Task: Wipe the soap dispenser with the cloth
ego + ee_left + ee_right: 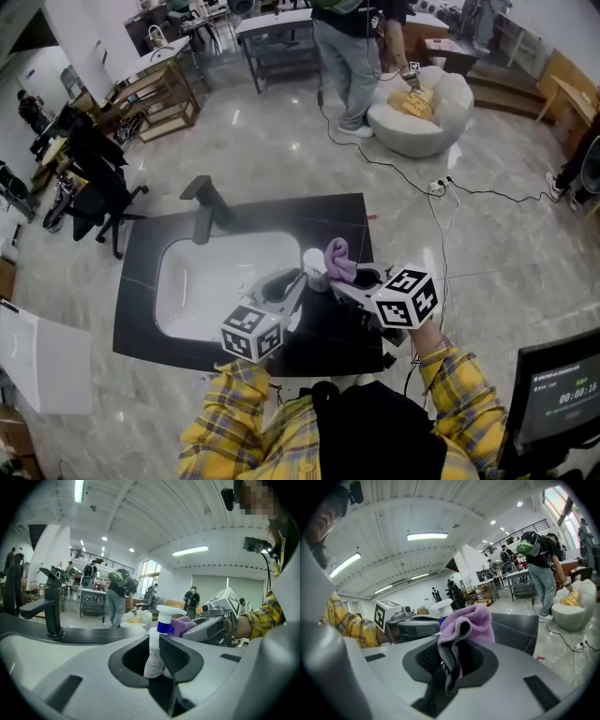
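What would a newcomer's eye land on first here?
The purple cloth, clamped in the right gripper, sits against the blue-collared top of the white soap dispenser. The left gripper grips that dispenser, beside the white sink in a black counter.

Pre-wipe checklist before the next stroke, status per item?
1. Left gripper grips the soap dispenser: ok, jaws closed on its body, and it stands roughly upright.
2. Right gripper grips the cloth: ok, it is bunched between the jaws.
3. Cloth reaches the dispenser: ok, it lies by the blue collar under the pump.
4. Firm contact between cloth and collar: cannot tell.
5. Faucet out of the way: ok, it stands across the sink.
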